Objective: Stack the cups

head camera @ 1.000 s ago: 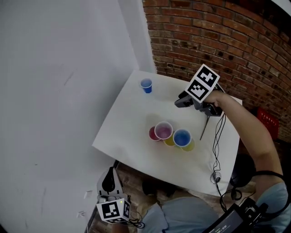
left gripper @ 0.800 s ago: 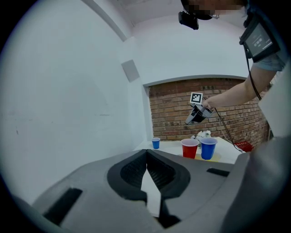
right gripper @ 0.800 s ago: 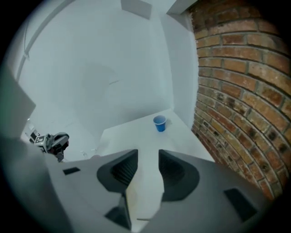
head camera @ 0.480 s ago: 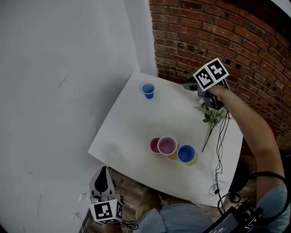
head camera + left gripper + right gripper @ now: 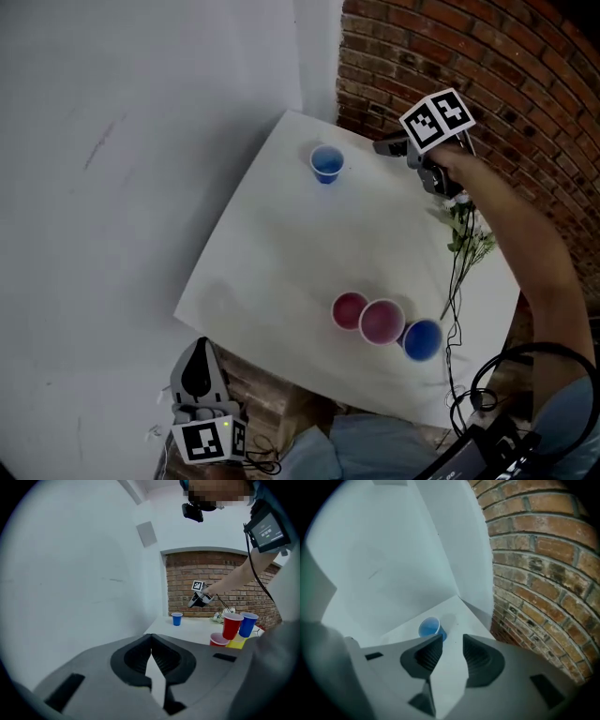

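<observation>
Two blue cups and two red cups stand on one table.

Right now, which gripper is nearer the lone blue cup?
Right. The right gripper, jaws just opening and empty, hovers beside the lone blue cup; the left gripper hangs off the table's near edge, far from it.

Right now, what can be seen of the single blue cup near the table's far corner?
The blue cup looks like plastic, tapering from a wide round rim to a narrower base. It stands upright, seemingly empty, alone on the white table near its corner by the brick wall. Only the table touches it.
</observation>
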Tool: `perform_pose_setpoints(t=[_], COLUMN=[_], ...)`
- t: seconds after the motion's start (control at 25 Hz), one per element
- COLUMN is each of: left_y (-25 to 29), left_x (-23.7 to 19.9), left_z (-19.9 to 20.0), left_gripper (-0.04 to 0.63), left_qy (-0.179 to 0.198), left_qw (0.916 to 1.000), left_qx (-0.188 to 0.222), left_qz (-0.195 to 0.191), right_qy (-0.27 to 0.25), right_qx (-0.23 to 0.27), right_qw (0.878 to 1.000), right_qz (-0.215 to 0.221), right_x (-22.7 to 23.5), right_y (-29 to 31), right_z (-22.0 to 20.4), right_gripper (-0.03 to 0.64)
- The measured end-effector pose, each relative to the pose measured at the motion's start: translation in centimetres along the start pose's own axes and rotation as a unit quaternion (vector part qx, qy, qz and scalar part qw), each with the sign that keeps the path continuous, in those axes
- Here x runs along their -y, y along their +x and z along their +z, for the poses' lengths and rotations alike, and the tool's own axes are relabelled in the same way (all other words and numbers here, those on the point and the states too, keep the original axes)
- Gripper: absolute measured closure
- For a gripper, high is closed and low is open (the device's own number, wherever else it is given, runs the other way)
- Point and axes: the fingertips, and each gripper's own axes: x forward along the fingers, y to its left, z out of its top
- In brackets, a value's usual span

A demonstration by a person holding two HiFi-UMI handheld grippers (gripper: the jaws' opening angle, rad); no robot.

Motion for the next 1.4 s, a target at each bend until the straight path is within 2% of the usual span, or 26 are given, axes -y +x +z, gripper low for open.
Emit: perform_pose_setpoints(t=[0.16, 0.4, 0.68, 0.76, 0.88, 1.0, 1.12, 1.4], left_y=[1.0, 0.9, 0.8, 0.8, 0.5, 0.4, 0.1, -0.8], left_x=[-1.1, -3.0, -4.0, -4.0, -4.0, -4.0, -4.0, -3.2], left_z=[-1.4, -3.2, -4.3, -4.5, -4.6, -4.3, -4.3, -3.7], left_gripper=[0.586, 0.586, 0.586, 0.586, 0.586, 0.586, 0.586, 0.586], left_qy=[-0.009, -0.023, -0.032, -0.034, -0.035, -0.032, -0.032, -0.028], left_qw=[0.9999, 0.999, 0.9981, 0.998, 0.9978, 0.9979, 0.998, 0.9985], left_qx=[-0.014, -0.033, -0.044, -0.045, -0.046, -0.044, -0.042, -0.031], left_qz=[0.002, 0.019, 0.029, 0.03, 0.032, 0.034, 0.036, 0.035], right_qy=[-0.007, -0.002, 0.012, 0.0, -0.034, -0.057, -0.058, -0.026], right_qx=[-0.011, -0.03, -0.015, -0.024, -0.054, -0.075, -0.081, -0.065], right_qw=[1.0, 0.999, 0.999, 0.998, 0.997, 0.995, 0.995, 0.997], right_qz=[0.016, 0.013, 0.05, 0.062, 0.047, 0.02, 0.01, 0.019], right_x=[-1.7, -2.3, -4.1, -5.2, -5.7, -5.2, -4.8, -5.4], right_y=[3.1, 6.8, 7.7, 7.8, 8.6, 9.1, 9.1, 6.6], right_z=[1.4, 1.8, 3.3, 3.1, 1.9, 1.1, 0.9, 1.6], right_gripper=[0.468, 0.46, 0.457, 0.457, 0.46, 0.52, 0.583, 0.589])
